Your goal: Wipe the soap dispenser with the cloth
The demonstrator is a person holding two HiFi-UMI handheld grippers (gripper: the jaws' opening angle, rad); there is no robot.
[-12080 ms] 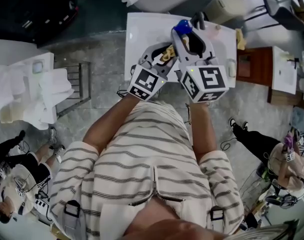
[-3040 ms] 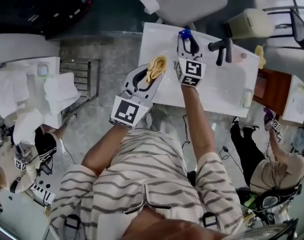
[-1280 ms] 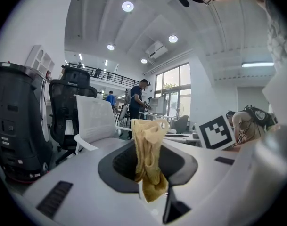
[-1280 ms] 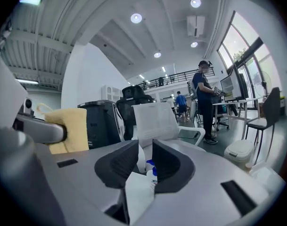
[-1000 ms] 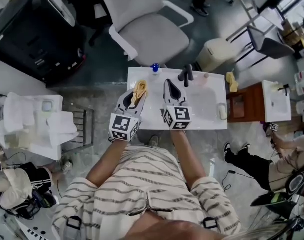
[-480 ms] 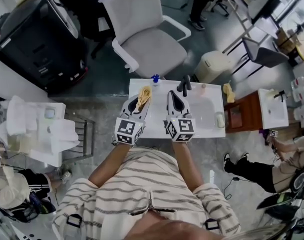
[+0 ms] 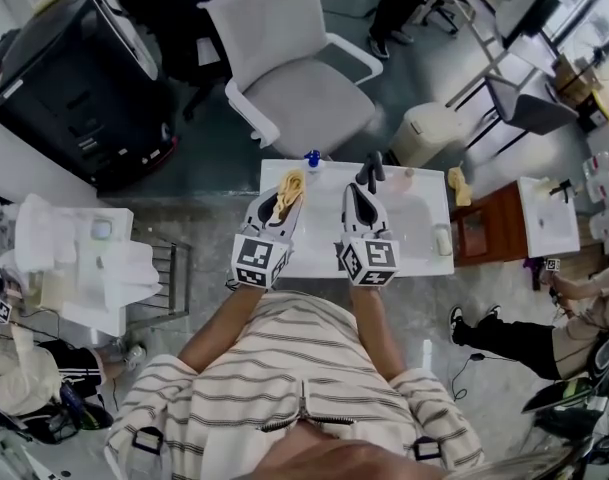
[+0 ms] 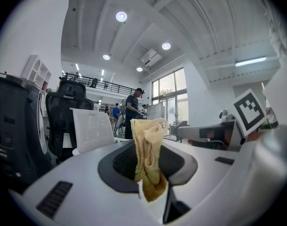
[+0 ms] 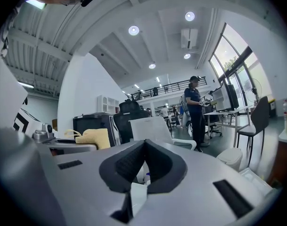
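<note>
Jaws of left gripper [image 7: 283, 199] pinch yellow cloth [image 8: 147, 147].

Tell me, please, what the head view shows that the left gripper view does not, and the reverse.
Only the head view shows the soap dispenser at the far edge of the white table, and the black tap. Only the left gripper view shows the ceiling with its round lamps. Both show the left gripper shut on the yellow cloth, and the white chair.

Soap dispenser [image 7: 312, 158] too small to read (only blue top shows), body indistinct.
</note>
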